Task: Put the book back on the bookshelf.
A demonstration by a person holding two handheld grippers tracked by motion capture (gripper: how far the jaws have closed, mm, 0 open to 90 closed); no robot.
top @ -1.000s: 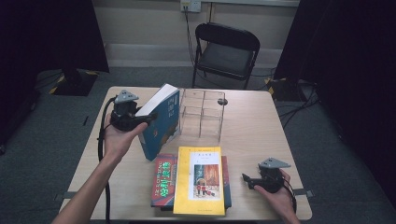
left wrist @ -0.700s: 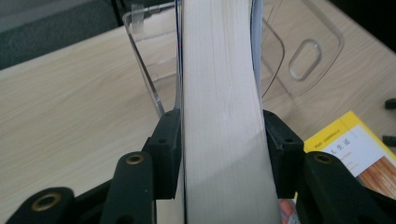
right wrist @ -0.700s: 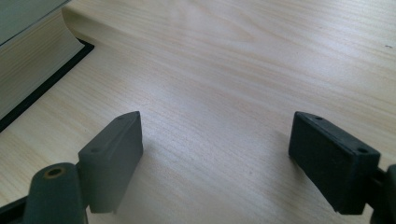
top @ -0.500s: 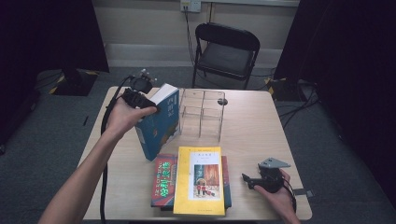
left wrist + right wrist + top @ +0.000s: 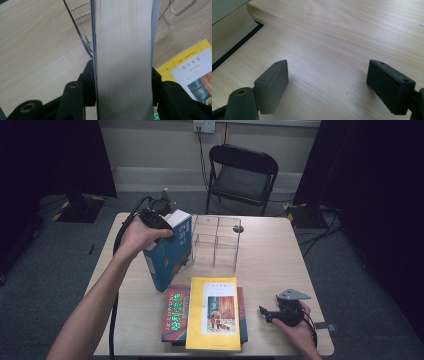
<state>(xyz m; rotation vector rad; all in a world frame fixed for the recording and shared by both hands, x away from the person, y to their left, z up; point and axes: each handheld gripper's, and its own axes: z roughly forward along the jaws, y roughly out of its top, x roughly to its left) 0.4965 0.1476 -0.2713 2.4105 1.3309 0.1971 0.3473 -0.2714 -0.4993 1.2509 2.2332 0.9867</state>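
A thick blue book (image 5: 170, 252) stands tilted on the table, its lower corner by the stacked books. My left gripper (image 5: 165, 222) is shut on its top edge. In the left gripper view the pale page block (image 5: 123, 57) runs up between both black jaws. A clear acrylic rack (image 5: 216, 240) stands just right of the blue book. A yellow book (image 5: 214, 312) lies flat on a red book (image 5: 175, 312) near the front edge. My right gripper (image 5: 267, 312) rests open on the table at the front right, nothing between its pads (image 5: 274, 80).
A black folding chair (image 5: 242, 177) stands beyond the table's far edge. Bare wood (image 5: 280, 260) lies to the right of the rack and behind my right gripper. The book stack's page edge (image 5: 229, 35) shows at the left of the right gripper view.
My left gripper has carried the blue book's top up and away from the person, standing it more upright beside the rack. The right gripper has stayed put.
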